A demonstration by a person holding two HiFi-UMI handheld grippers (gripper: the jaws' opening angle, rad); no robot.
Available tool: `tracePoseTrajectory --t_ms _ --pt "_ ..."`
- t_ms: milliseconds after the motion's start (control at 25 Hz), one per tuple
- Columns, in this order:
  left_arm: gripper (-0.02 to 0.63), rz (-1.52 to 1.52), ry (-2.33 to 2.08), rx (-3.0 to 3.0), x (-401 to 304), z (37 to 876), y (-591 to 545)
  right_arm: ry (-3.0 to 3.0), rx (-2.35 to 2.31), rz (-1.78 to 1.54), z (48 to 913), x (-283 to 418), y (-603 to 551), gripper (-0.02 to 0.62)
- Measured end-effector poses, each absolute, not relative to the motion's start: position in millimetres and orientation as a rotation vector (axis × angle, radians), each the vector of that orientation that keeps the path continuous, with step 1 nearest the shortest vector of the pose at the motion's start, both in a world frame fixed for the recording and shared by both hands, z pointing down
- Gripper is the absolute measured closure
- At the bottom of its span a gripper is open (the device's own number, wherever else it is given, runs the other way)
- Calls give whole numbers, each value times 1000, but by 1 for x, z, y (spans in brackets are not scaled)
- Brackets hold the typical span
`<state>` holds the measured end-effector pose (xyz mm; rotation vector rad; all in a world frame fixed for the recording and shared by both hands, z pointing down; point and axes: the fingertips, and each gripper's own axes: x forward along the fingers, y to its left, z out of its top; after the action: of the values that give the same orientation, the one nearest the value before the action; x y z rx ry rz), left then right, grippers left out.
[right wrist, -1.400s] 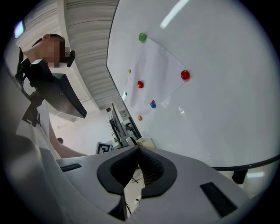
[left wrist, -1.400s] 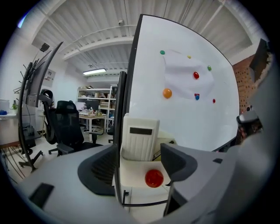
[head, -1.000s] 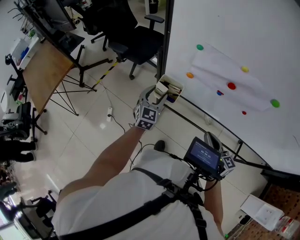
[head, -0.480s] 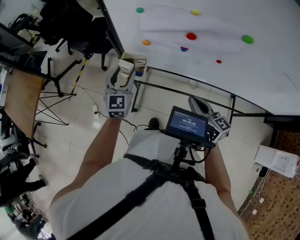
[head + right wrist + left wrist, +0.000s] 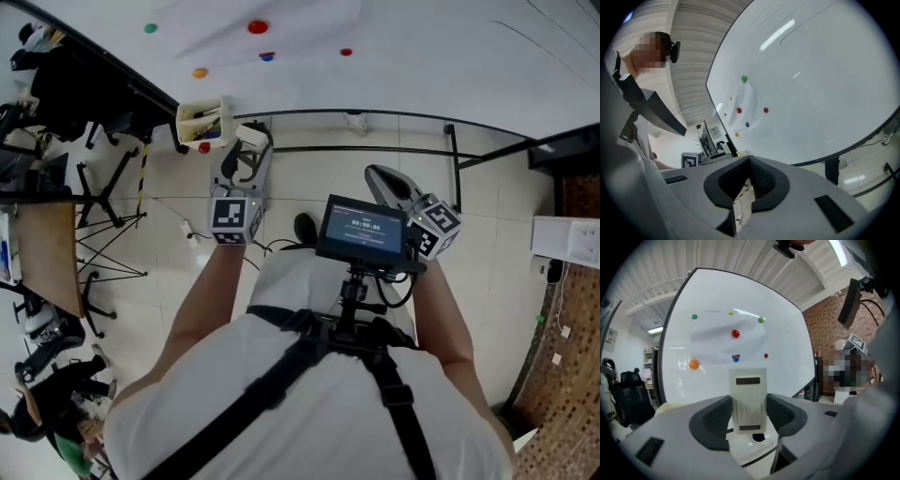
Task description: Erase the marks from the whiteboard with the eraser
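The left gripper [image 5: 749,411] is clamped on the white rectangular eraser [image 5: 748,392], which stands upright between its pads, pointed at the large white whiteboard [image 5: 787,343] and apart from it. The right gripper [image 5: 749,164] has its jaws closed together on nothing.

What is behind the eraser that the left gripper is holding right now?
The whiteboard, with coloured magnets on it; a blue magnet shows just above the eraser in the left gripper. The patch of board directly behind the eraser is covered.
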<state>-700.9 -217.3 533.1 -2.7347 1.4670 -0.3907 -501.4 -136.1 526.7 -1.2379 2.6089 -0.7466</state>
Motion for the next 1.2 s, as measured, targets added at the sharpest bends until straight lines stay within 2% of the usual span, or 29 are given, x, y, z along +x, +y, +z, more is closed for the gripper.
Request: tracePoseTrajectory --t_ms 120,200,400,680,920,1200 --pt "359 -386 1332 -2870 -603 547 -154 2571 -1278 -733 536 -425 -67 574" --pt "357 -393 1237 -2965 -563 554 -132 2538 -1314 -748 540 -398 -49 574" --pt "357 -399 1097 -3102 -531 568 -114 2456 -1379 -778 543 -385 -46 574" --pt "357 -419 1035 -3134 -526 589 -111 2424 -1431 -743 555 -377 -38 574" --pt "357 -408 893 -3109 -405 551 -15 2336 -1502 -626 512 -262 69 574" --pt "357 -351 752 -3069 -341 508 -1 2326 -1593 -586 497 -211 92 574"
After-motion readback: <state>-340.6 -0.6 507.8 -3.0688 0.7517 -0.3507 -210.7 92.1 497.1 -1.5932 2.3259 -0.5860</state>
